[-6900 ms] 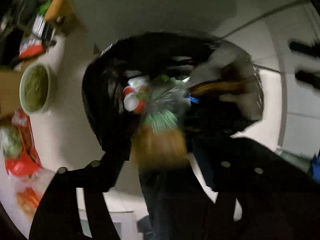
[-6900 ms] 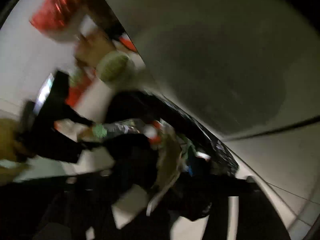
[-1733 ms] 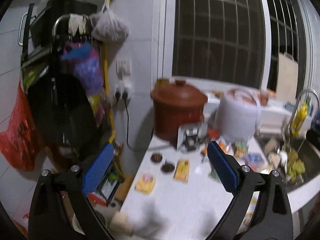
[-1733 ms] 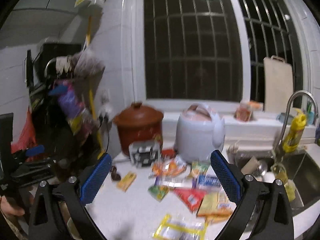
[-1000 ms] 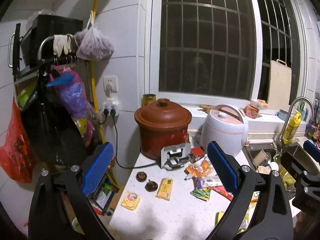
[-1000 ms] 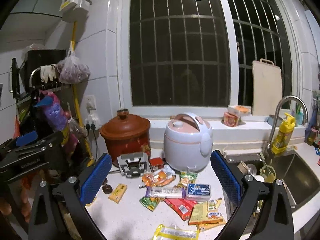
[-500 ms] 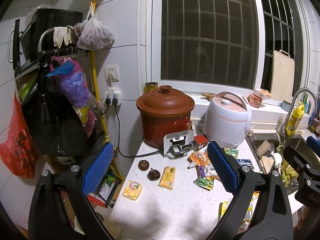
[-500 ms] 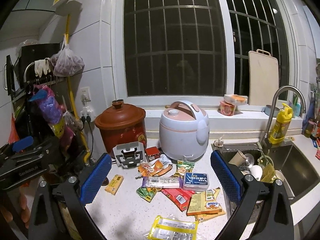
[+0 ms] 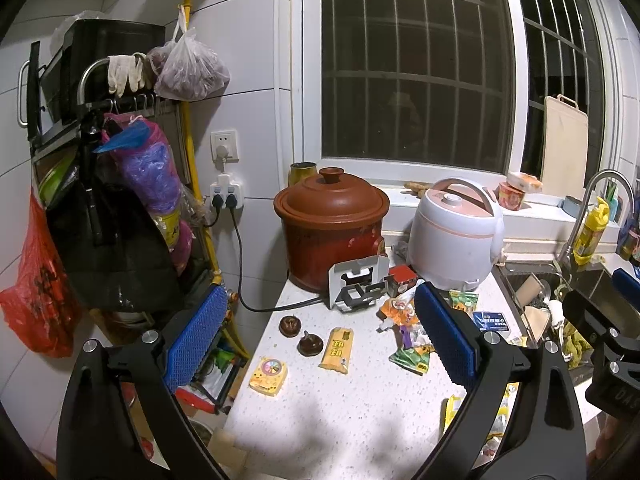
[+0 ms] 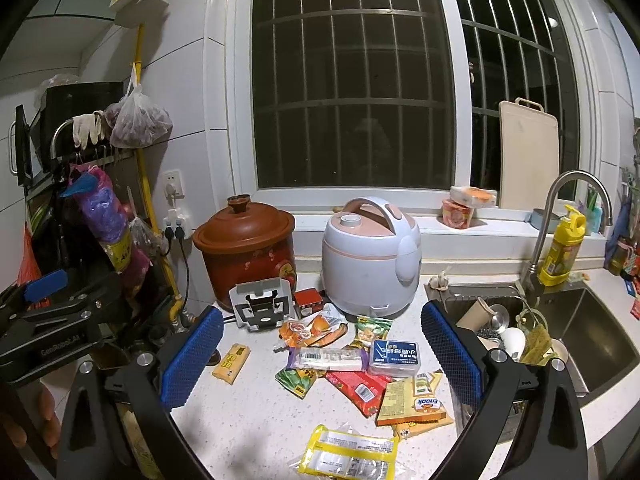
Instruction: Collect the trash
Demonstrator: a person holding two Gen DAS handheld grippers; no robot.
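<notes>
Snack wrappers and packets lie scattered on the white counter (image 10: pixel 248 412): a yellow packet (image 10: pixel 350 458) at the front, a red packet (image 10: pixel 360 390), a blue box (image 10: pixel 394 354), a white-purple bar (image 10: pixel 326 358) and a small yellow bar (image 10: pixel 231 362). In the left wrist view, a yellow bar (image 9: pixel 338 348) and a round-print packet (image 9: pixel 269 376) lie on the counter (image 9: pixel 320 420). My left gripper (image 9: pixel 320 344) is open and empty above the counter's left end. My right gripper (image 10: pixel 320 354) is open and empty above the wrapper pile.
A brown clay pot (image 10: pixel 246 248), a white rice cooker (image 10: pixel 370 256) and a grey phone stand (image 10: pixel 262 304) stand at the back. A sink (image 10: pixel 560 336) with dishes lies to the right. A rack with hanging bags (image 9: pixel 100 200) stands left of the counter.
Both grippers swung up from a black trash bag to face the counter. In the last second they drifted slightly, both staying open and empty.
</notes>
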